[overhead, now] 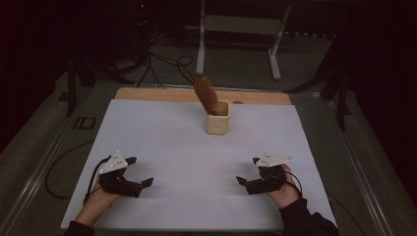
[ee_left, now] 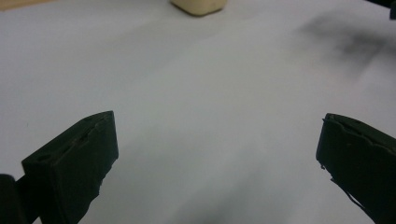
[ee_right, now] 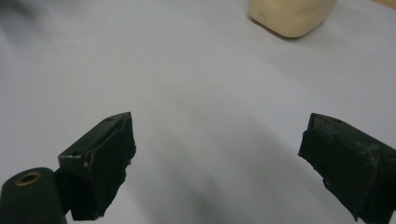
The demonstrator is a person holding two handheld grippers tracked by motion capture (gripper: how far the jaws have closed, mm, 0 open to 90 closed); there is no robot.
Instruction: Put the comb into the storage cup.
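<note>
High view: I see the hairbrush [overhead: 205, 93] standing bristle-head up in the cream cup [overhead: 218, 118], leaning toward the table's far-left; the cup sits near the middle of the far edge of the white table [overhead: 162, 142].
High view, grippers: my left gripper [overhead: 139, 171] rests near the near-left corner and my right gripper [overhead: 247, 170] near the near-right corner, both well apart from the cup, jaws spread, nothing between them.
Left gripper view: the left gripper [ee_left: 217, 149] has its jaws wide apart over bare table; the cup's base [ee_left: 200, 5] shows at the top edge, far ahead.
Right gripper view: the right gripper [ee_right: 217, 154] is likewise gaping and empty; the cup [ee_right: 292, 16] lies ahead, up and to the right.
Step in hand, my judgement: reach for the brush.
How I'd do it well: steady the cup's wall with one gripper, pinch the brush below its bristles with the other, and lift along its lean so the cup doesn't tip.
</note>
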